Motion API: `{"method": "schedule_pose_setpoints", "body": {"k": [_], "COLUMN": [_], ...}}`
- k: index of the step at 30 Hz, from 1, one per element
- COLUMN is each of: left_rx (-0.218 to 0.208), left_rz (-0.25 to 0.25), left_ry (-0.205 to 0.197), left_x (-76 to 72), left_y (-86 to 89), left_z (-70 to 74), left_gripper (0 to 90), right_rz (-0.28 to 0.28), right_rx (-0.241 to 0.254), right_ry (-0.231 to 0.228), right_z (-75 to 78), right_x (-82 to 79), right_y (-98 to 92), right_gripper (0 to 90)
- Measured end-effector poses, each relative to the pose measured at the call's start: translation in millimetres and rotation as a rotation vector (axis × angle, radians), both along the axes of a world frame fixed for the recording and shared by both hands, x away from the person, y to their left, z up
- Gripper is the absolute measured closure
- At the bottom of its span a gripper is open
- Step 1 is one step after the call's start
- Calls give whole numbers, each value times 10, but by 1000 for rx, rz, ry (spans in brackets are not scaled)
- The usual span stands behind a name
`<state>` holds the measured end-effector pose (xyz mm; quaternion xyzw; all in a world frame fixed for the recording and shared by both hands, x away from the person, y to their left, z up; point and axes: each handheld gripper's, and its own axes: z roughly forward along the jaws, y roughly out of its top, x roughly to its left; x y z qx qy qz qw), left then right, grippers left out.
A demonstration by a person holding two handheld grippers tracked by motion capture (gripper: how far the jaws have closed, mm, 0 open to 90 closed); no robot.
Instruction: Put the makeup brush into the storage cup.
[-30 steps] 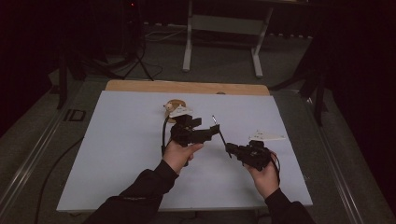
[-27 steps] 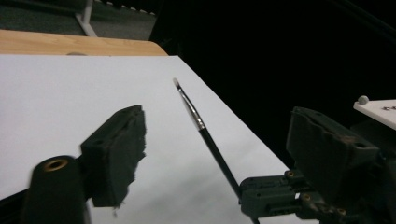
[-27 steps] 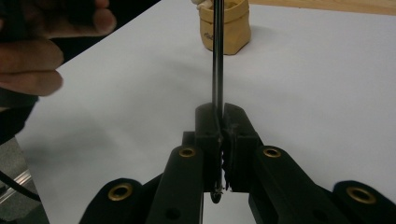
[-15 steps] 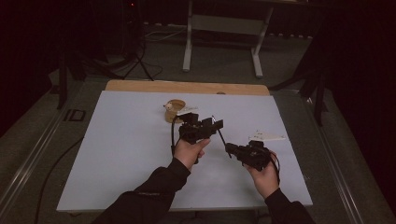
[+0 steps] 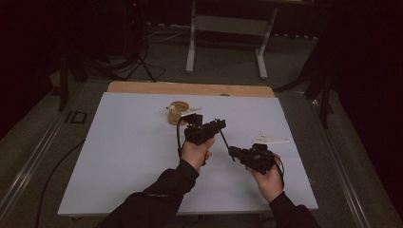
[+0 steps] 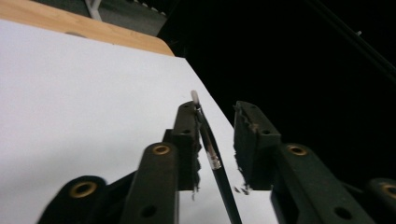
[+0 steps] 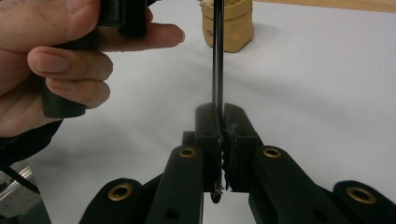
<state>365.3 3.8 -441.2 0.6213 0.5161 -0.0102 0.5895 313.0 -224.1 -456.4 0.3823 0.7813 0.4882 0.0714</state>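
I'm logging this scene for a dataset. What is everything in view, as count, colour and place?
Table top: one, pale white sheet over a wooden board, centre.
Pouch: one, tan, open-topped, far middle of the table.
Pencil: one, black, thin, with a pale tip, spanning between the two claws.
White item: one, flat, right side of the table; too small to identify.
Stand: one, grey metal, on the floor beyond the table.
Left claw: black, jaws apart, pencil lying against one jaw.
Right claw: black, shut on the pencil.
Hands: two, in dark sleeves, near edge.
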Motion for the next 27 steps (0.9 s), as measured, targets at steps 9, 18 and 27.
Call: {"method": "schedule_pose_setpoints", "body": {"k": [9,18,27], "left_rx": [-4,31,15], "left_rz": [-18,-57,-81], "left_ry": [5,-53,-63], "left_x": [-11,-62,-68], "left_y": [-11,-86,-98], "left_z": [22,123,142], "left_gripper": [826,851,853], "right_rz": [4,1,21], "right_rx": [-8,-20,6], "right_ry": [1,-9,3], "right_z": [-5,-15,-48], "right_x": [4,-3,18], "right_y": [9,31,43], "right_gripper": [857,856,691]}}
